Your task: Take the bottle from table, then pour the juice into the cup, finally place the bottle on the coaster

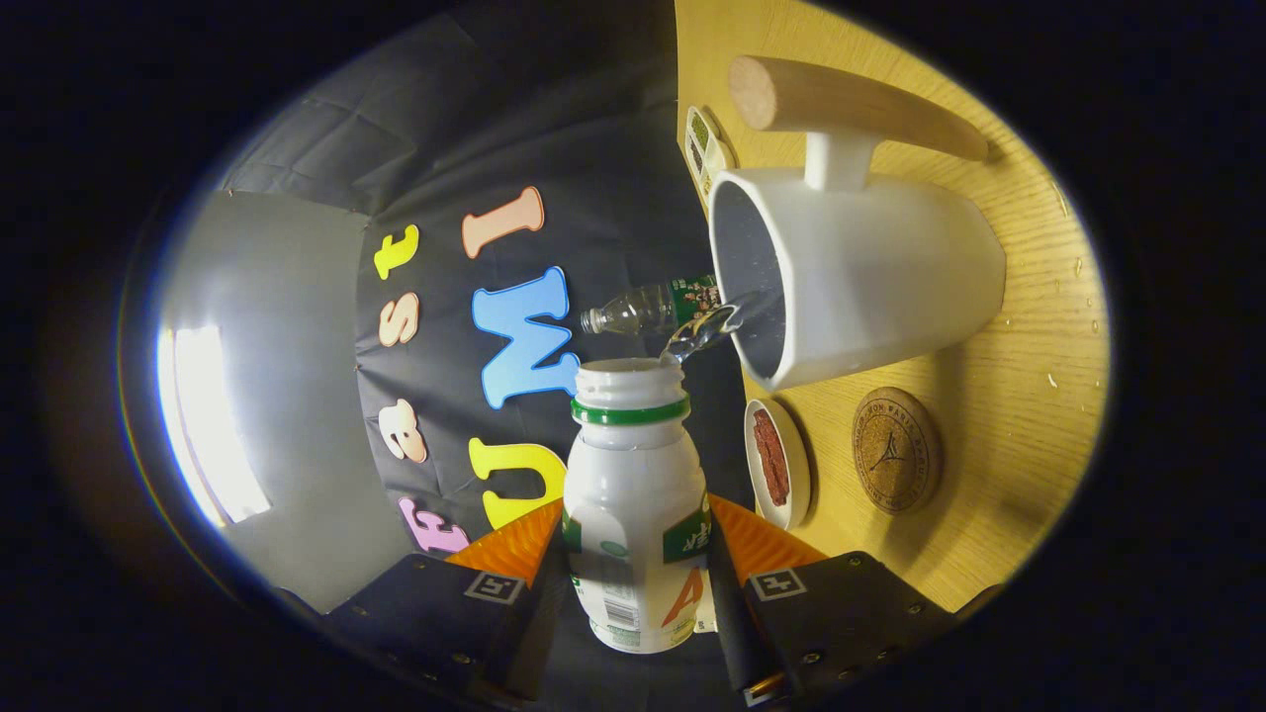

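Overhead-like and rolled sideways, so the wooden table (1029,415) stands as a slab beyond the fingers. Largest thing on it: white cup (870,272), wide mouth turned toward the bottle, with a white stub carrying a round wooden handle (851,104).

White juice bottle (635,514) next in size: green ring at the neck, cap off, its body between the two fingers and its open mouth just short of the cup's rim. Gripper (636,569) closed on the bottle, one finger pressing each side of the label.

Clear stream of liquid (707,331) arcs from the bottle mouth over the cup's rim and into it.

Round cork coaster (896,450) lies bare on the table beside the cup's base side, apart from it. Small white dish (778,465) with a reddish-brown strip in it sits between the coaster and the bottle.

Clear plastic bottle (648,309) with a green label shows behind the cup's rim. Small white tray (704,148) with greenish compartments is beyond the cup. Few water drops on the wood past the cup.
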`<control>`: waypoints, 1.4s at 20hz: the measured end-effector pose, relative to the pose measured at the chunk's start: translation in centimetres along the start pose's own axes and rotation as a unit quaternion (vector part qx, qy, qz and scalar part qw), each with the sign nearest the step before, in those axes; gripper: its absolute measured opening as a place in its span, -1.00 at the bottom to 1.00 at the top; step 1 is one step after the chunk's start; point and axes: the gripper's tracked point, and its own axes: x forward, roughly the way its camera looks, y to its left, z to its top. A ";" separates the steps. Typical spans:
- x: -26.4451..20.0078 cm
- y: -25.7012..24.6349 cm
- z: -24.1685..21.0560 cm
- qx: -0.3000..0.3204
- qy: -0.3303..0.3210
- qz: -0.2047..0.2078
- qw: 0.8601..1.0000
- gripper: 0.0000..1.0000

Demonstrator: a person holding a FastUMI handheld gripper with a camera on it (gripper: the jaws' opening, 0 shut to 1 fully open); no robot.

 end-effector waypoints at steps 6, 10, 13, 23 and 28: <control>0.0 0.4 0.1 0.008 -0.005 0.008 1.000 0.35; 0.1 0.6 0.1 0.016 -0.007 0.011 1.000 0.36; 0.2 0.7 0.0 0.018 -0.008 0.013 1.000 0.35; 0.2 1.3 0.2 0.034 -0.014 0.021 0.999 0.35; 0.2 1.6 0.2 0.048 -0.016 0.023 0.998 0.35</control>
